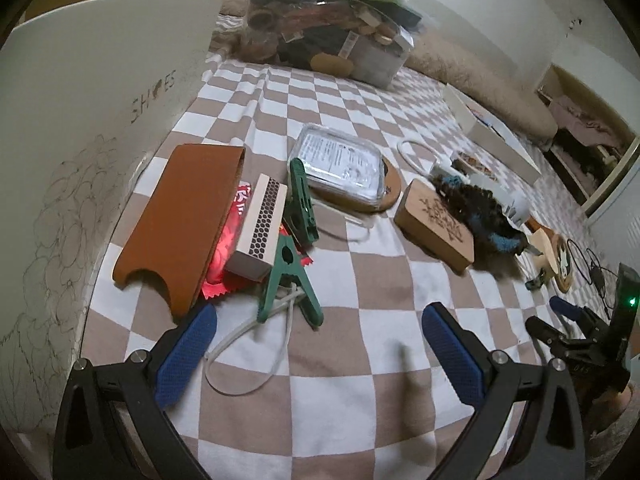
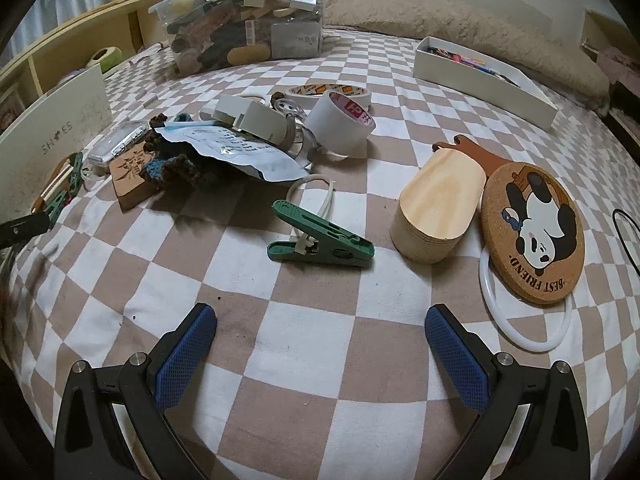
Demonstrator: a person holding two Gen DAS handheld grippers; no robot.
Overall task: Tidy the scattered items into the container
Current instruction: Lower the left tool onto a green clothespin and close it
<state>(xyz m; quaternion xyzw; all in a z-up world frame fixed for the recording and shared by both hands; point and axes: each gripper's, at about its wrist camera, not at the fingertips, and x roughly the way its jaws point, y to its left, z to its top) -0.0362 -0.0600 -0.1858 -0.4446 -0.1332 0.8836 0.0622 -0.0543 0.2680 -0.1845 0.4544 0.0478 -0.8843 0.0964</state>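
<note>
- Left claw (image 1: 318,350) is hanging over the checked sheet (image 1: 360,420) with its jaws spread wide and nothing between them.
- Right claw (image 2: 320,352) is likewise standing wide apart and carrying nothing.
- Clear bin (image 2: 248,20) is sitting far ahead of both claws, already piled above its rim with mixed items; I am judging this to be the target container, though a white tray (image 2: 484,80) far ahead and to the right of the right claw is also holding small things.
- Just ahead of the left claw, two green clips (image 1: 290,280) are lying with a white cord (image 1: 256,360) looped toward the left finger; a matchbox (image 1: 260,228), a red wrapper (image 1: 224,256) and a brown sleeve (image 1: 180,220) are stacked ahead-left.
- Further ahead, a clear case (image 1: 344,168) is resting on a cork disc; a wood block (image 1: 436,224) is lying ahead-right.
- Ahead of the right claw, another green clip (image 2: 320,240) is lying nearest; a wooden scoop (image 2: 436,208), a panda coaster (image 2: 532,236) and a white ring (image 2: 520,336) are sitting ahead-right.
- Tape rolls (image 2: 344,124), a paper packet (image 2: 240,152) and a white adapter (image 2: 248,120) are waiting further ahead.
- Judgement: task is partly done at best; many items are remaining loose, none is being carried.
</note>
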